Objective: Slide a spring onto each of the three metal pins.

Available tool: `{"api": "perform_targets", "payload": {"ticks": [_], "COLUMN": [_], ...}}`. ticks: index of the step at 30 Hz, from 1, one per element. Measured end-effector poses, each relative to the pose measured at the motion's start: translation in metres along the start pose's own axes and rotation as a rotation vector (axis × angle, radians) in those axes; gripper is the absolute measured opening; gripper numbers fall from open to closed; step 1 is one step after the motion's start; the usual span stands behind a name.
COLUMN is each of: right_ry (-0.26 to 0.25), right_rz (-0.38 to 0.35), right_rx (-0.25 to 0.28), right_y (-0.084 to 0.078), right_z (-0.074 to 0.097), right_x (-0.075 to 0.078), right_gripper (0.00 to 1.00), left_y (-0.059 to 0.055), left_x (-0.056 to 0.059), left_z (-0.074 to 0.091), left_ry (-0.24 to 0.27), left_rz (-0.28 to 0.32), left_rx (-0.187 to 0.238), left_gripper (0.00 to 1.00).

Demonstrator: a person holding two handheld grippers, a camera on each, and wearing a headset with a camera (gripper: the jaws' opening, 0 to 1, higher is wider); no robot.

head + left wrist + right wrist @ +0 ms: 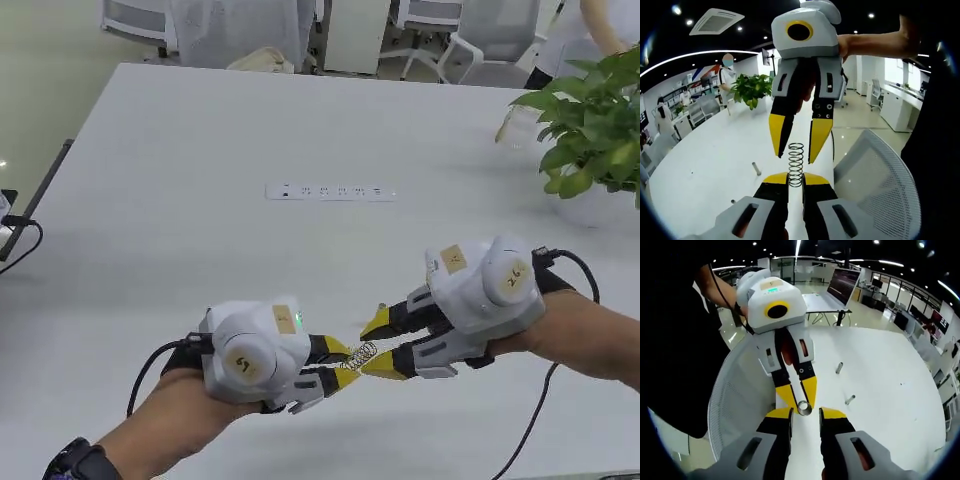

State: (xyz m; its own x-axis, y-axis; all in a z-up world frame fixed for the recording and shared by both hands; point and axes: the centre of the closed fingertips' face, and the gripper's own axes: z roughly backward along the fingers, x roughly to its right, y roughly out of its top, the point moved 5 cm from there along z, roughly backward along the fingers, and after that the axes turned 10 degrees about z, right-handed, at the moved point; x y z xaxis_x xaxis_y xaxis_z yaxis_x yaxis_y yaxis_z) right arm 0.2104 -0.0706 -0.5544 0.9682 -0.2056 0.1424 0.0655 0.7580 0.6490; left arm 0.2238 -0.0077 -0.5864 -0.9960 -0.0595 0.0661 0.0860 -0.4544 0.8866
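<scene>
The left gripper (pixel 346 365) is pinching a coil spring (pixel 796 165) by one end, offering its free end between the right gripper's (pixel 372 346) parted jaws, probably for a handover.

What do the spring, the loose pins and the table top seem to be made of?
The spring looks like bare steel wire: thin, bright silvery open coils. The pins look metal: grey cylinders with a dull sheen, too small to tell more. The table top is smooth matt white, perhaps laminate or painted board; the look leaves that open.
</scene>
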Motion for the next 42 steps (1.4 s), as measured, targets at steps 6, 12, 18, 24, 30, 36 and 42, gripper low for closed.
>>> {"api": "perform_targets", "payload": {"ticks": [6,12,18,24,30,36,42], "right_ry": [0.031,0.069,0.094,0.115,0.131,0.13,0.132], "right_rz": [0.067,0.136,0.167,0.216,0.237,0.245,0.243], "right_rx": [-0.058,-0.095,-0.123,-0.149,-0.155,-0.156,-0.165], "right_y": [0.0005,0.0065,0.0047,0.0052,0.0058,0.0044,0.0009], "right_z": [-0.0006,-0.0013,-0.0048,-0.006,-0.0057,-0.0067,-0.0096], "right_x": [-0.0014,-0.0037,-0.005,-0.0052,-0.0063,-0.0076,-0.0079], "right_gripper": [0.2,0.17,0.17,0.14,0.09,0.09,0.08], "left_y": [0.0013,0.0038,0.0068,0.0079,0.0079,0.006,0.0026], "left_x": [0.0013,0.0048,0.0066,0.008,0.0072,0.0081,0.0083], "left_z": [-0.0009,-0.0026,-0.0028,-0.0032,-0.0034,-0.0046,-0.0079], "left_ry": [-0.006,-0.017,-0.024,-0.034,-0.041,-0.051,-0.054], "left_rz": [-0.01,-0.024,-0.037,-0.043,-0.038,-0.036,-0.032], "left_rx": [-0.002,-0.003,0.0,-0.004,-0.003,-0.008,-0.015], "left_gripper": [0.02,0.02,0.02,0.02,0.02,0.02,0.03]}}
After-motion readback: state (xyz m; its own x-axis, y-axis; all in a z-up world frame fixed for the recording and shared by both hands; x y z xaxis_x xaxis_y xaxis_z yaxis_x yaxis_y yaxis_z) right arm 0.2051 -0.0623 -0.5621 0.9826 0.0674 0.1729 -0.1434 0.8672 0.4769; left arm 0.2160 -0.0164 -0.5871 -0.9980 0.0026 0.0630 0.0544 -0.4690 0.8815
